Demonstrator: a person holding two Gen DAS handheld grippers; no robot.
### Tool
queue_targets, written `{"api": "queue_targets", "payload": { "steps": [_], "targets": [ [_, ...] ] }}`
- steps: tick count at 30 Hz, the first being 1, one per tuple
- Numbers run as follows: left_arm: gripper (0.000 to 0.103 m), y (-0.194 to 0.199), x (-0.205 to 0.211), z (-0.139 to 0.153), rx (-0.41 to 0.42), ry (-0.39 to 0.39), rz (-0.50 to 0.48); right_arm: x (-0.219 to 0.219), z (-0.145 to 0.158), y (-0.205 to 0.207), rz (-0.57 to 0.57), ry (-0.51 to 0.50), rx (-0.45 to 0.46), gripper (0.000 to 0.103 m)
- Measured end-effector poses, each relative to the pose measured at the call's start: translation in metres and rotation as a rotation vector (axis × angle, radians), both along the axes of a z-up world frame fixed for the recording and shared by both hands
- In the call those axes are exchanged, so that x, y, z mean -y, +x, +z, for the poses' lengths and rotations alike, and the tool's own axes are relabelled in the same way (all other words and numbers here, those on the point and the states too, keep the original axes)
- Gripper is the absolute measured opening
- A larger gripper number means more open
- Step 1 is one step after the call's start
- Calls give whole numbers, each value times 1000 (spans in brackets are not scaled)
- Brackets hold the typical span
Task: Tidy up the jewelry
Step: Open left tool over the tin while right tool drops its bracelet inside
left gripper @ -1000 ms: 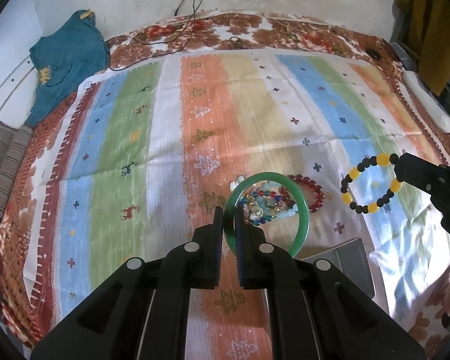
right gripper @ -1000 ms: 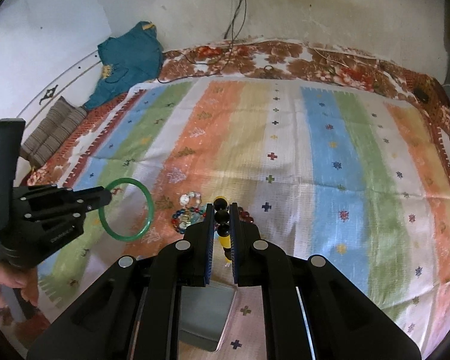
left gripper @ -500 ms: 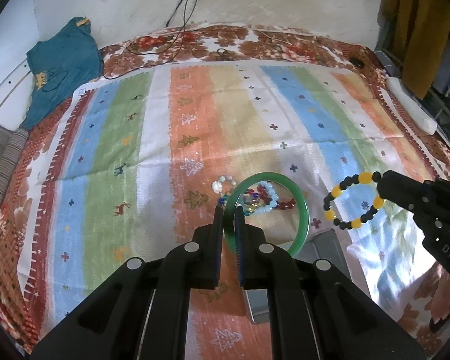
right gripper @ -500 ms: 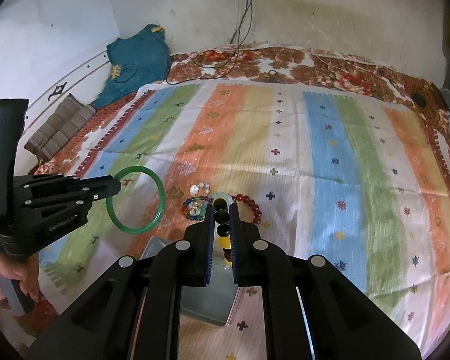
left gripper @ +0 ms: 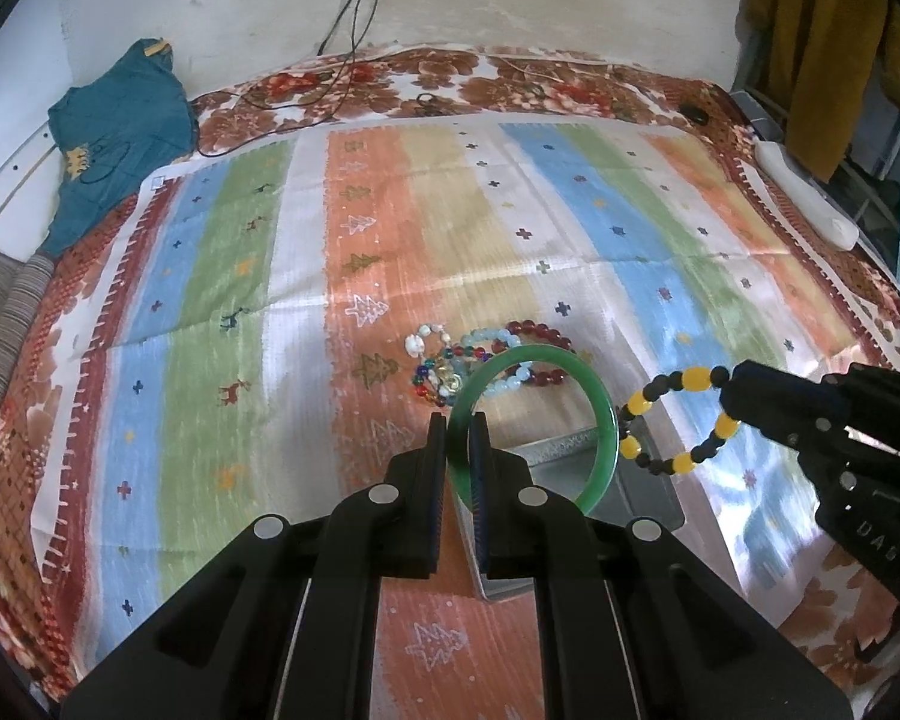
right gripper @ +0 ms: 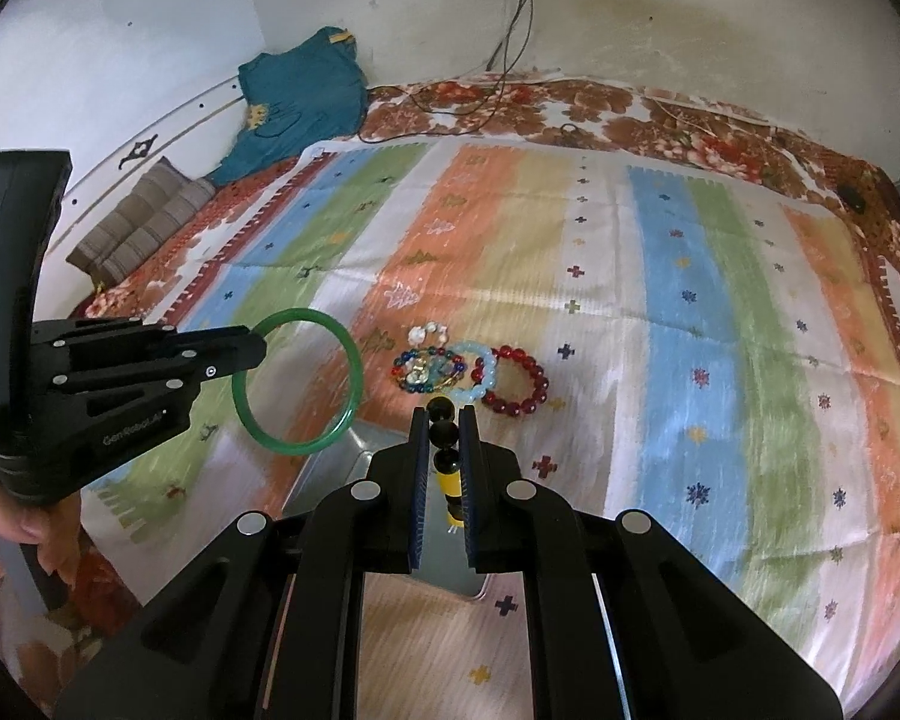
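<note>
above the metal tray point(left gripper: 654, 492), green bangle point(left gripper: 603, 402) and beaded bracelet point(left gripper: 690, 408) hang apart.

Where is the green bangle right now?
The green bangle is pinched in the left gripper, held in the air above the metal tray, just nearer than the bead bracelets lying on the striped cloth.

Two close wrist views, angled down; shared striped cloth point(left gripper: 390, 240), jewelry pile point(right gripper: 450, 366)
</note>
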State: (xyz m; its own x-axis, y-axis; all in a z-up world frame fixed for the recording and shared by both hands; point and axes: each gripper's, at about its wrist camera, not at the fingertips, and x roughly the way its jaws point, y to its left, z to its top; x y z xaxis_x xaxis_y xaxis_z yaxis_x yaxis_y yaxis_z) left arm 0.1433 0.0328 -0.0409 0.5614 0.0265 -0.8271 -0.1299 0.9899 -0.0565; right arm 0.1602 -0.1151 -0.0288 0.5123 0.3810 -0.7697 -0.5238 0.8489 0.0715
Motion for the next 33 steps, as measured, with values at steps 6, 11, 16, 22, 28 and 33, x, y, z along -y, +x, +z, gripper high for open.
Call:
{"api": "queue_targets", "payload": {
  "steps": [6,11,16,22,28,33],
  "targets": [
    [7,-5,9,-2,-9,6,-17,2,-2,-6,6,7,-13,11],
    [7,-5,15,-8,-33,4,-31,5,-5,-7,9,10,-39,11],
    [11,-4,14,-13,-66,-23,-25,7,-8,-5,15,19,-58,35],
    [13,-3,-4,-9,-45,-25,58,13,-7,2,-25,17,-54,43],
    [25,2,-18,-13,-57,-31,104,15,-12,12,-52,-6,-67,46],
    [31,8,-21,-17,-72,-36,108,14,-16,19,-60,-22,-77,51]
  ]
}}
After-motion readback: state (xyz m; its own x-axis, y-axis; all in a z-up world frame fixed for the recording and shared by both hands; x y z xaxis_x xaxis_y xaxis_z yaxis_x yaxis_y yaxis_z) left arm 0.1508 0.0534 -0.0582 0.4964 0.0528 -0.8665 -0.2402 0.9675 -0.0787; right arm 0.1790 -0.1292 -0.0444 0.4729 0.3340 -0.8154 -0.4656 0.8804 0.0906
